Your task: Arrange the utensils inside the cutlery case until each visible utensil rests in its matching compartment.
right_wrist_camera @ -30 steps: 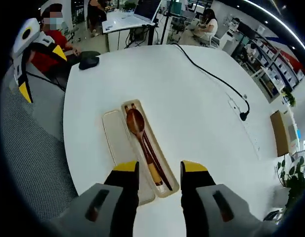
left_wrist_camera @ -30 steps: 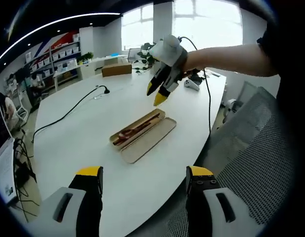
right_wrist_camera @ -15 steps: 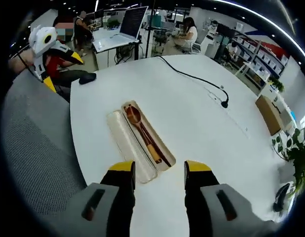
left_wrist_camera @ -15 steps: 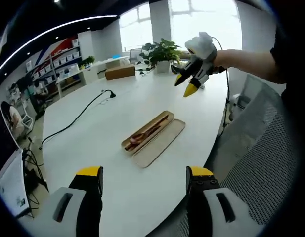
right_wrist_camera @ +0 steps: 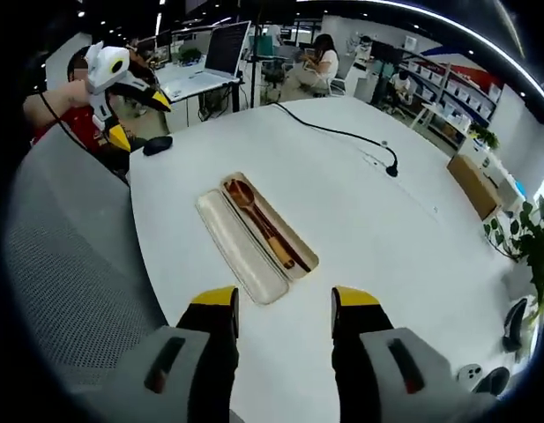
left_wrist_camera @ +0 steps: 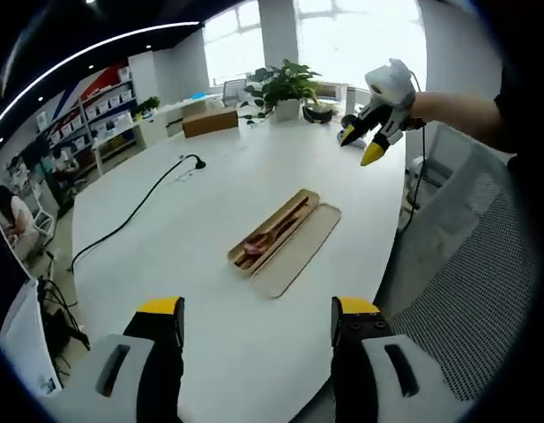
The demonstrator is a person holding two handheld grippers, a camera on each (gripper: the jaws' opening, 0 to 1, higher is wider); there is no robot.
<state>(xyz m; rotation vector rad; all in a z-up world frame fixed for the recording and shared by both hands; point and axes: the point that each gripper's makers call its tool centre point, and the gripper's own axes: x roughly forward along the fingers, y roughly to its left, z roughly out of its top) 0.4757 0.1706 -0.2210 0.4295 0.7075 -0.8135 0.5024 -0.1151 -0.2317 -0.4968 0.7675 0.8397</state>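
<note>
Wooden utensils, a spoon (right_wrist_camera: 247, 199) and what looks like a pair of chopsticks (right_wrist_camera: 280, 238), lie lengthwise in the deeper half of the open cutlery case (right_wrist_camera: 294, 253), which sits on the white tabletop (right_wrist_camera: 377, 229) near the edge closest to the person, with its flat lid (right_wrist_camera: 241, 248) lying just beside it on the edge side. In the left gripper view the same cutlery case (left_wrist_camera: 273, 240) rests well ahead of the left hand-held gripper (left_wrist_camera: 257, 319), whose yellow-tipped jaws stand apart and empty. The right hand-held gripper (right_wrist_camera: 284, 310) also has its jaws apart and carries nothing; seen from the left gripper view, the right hand-held gripper (left_wrist_camera: 361, 146) is held high above the far edge of the tabletop. Both tools are well apart from the case, and the utensils appear already seated, so the task looks near its finish. If any adjustment remains, the sensible approach is to come down slowly along the length of the case, steady its rim with one tool, and nudge a handle only lightly so nothing hops out. A black cable (right_wrist_camera: 342, 135) crosses the far side, well away from the work.
</note>
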